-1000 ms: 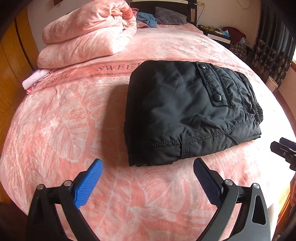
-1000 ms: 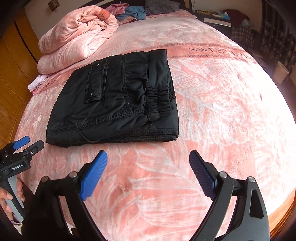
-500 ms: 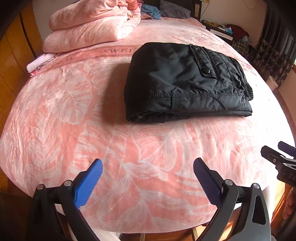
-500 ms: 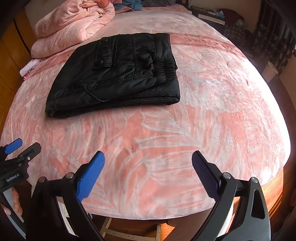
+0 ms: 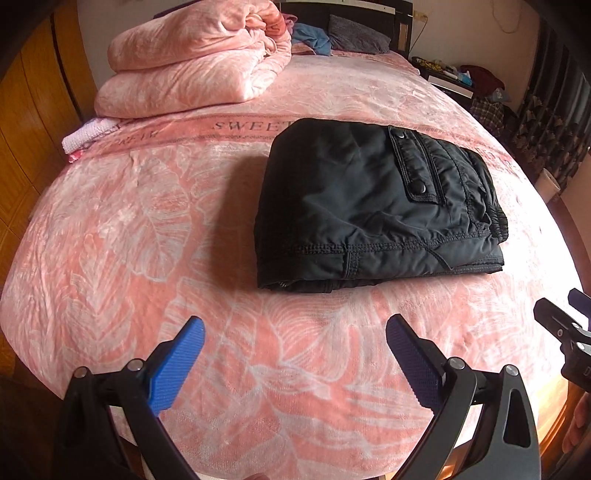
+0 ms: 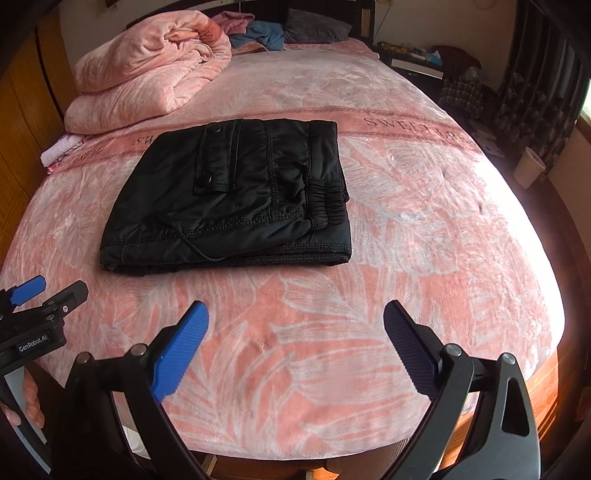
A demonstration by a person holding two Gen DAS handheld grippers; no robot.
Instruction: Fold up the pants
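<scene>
Black pants (image 5: 373, 206) lie folded into a compact rectangle on the pink bed cover (image 5: 147, 229), flap pocket and elastic waistband facing up; they show again in the right wrist view (image 6: 236, 199). My left gripper (image 5: 295, 343) hovers open above the bed's near edge, short of the pants, with nothing between its blue pads. My right gripper (image 6: 295, 332) is open too, empty, off the pants' near side. Each gripper's tip appears at the edge of the other's view: the right gripper (image 5: 565, 328), the left gripper (image 6: 40, 299) with a hand below it.
A folded pink quilt (image 5: 192, 70) is piled at the bed's far left, a small white cloth (image 5: 86, 133) beside it. Pillows and clothes (image 5: 332, 35) lie at the headboard. A wooden wardrobe (image 5: 26, 122) stands left; a cluttered nightstand (image 5: 454, 77) and dark curtains (image 5: 554, 110) right.
Both grippers have drawn back from the pants toward the bed's near edge and risen slightly. The pants have not moved. Both stay open.
</scene>
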